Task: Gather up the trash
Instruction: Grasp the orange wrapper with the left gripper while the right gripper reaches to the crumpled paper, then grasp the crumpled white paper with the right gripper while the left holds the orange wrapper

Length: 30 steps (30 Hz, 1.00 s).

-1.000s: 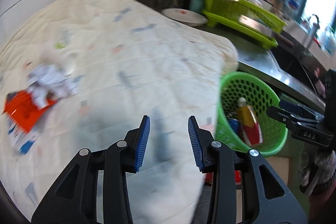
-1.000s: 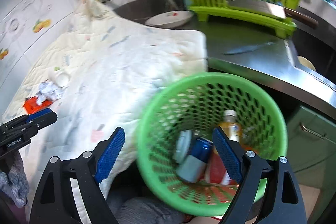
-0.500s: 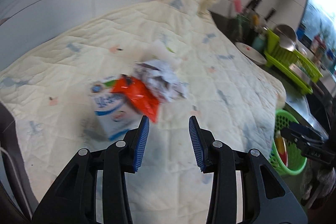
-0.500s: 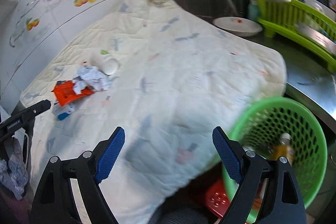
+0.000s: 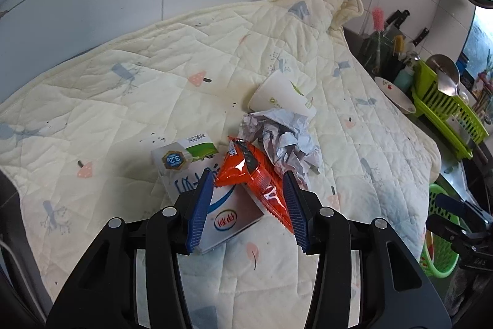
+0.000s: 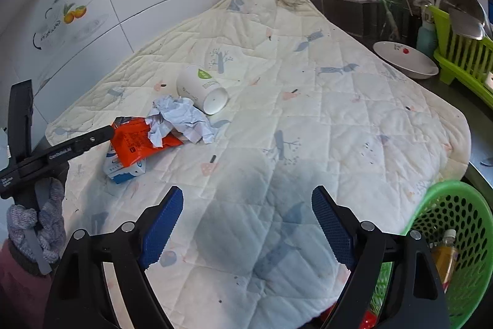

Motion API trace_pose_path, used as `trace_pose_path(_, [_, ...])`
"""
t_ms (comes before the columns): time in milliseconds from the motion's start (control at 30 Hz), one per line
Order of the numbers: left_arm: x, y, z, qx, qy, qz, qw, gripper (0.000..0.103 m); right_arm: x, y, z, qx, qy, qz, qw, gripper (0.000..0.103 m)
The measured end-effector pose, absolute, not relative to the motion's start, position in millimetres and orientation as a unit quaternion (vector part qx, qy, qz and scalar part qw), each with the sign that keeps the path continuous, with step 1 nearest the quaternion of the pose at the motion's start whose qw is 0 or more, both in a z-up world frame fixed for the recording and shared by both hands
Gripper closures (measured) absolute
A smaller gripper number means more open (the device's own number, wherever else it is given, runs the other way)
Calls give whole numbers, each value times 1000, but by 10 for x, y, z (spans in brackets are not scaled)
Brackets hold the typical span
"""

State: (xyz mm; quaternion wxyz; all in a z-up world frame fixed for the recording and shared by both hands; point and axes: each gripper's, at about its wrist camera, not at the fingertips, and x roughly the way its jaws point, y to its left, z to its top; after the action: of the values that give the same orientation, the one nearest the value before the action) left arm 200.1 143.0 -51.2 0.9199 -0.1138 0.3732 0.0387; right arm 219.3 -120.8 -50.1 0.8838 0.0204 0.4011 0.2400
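A pile of trash lies on the cream quilt (image 5: 308, 30): an orange snack wrapper (image 5: 255, 174), a white milk carton (image 5: 185, 162) under it, crumpled paper (image 5: 280, 141) and a tipped paper cup (image 5: 280, 97). My left gripper (image 5: 248, 205) hovers just above the wrapper and carton with its jaws opening; the wrapper lies between the pads, not pressed. In the right wrist view the left gripper (image 6: 101, 134) reaches the wrapper (image 6: 135, 141) from the left. My right gripper (image 6: 246, 227) stands open over bare quilt, nothing between its fingers. The green basket (image 6: 462, 205) sits at the lower right.
The basket holds a bottle (image 6: 443, 255) and hangs off the quilt's right edge. A white bowl (image 6: 403, 60), a green dish rack (image 6: 462, 57) and knives stand on the counter at the right. Tiled wall behind. A gloved hand (image 6: 37, 224) holds the left gripper.
Both views have swung left, away from the basket and onto the trash pile. The left gripper has come up to the wrapper and carton, and its jaws stand wider.
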Motion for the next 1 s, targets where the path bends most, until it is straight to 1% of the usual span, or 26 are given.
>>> trace_pose_path(133, [2117,1465,-591,-116,384,28,915,56,2300,-1071,-484,12,400,245,883,21])
trace_pose_path(167, [2135,1470,-606,-116,386,26,915,58,2326,-1045,-481,12,400,247,883,21])
trace_pose_path(200, [2143,1467,-616,-116,387,22,915,60,2351,-1021,-478,12,401,248,882,21])
trace_pose_path(333, [2150,1439,-648,-115,388,6,914,76,2462,-932,-467,11,404,253,879,21])
trace_pose_path(700, [1872,1370,-547,-120,374,-22,919,88,2799,-560,-445,32,416,291,861,21])
trace_pose_path(767, [1791,1371,-517,-126,374,-27,919,94,2876,-465,-453,37,419,298,857,21])
trace_pose_path(1000, [1487,1403,-482,-144,370,-41,917,95,3067,-24,-546,23,433,323,841,21])
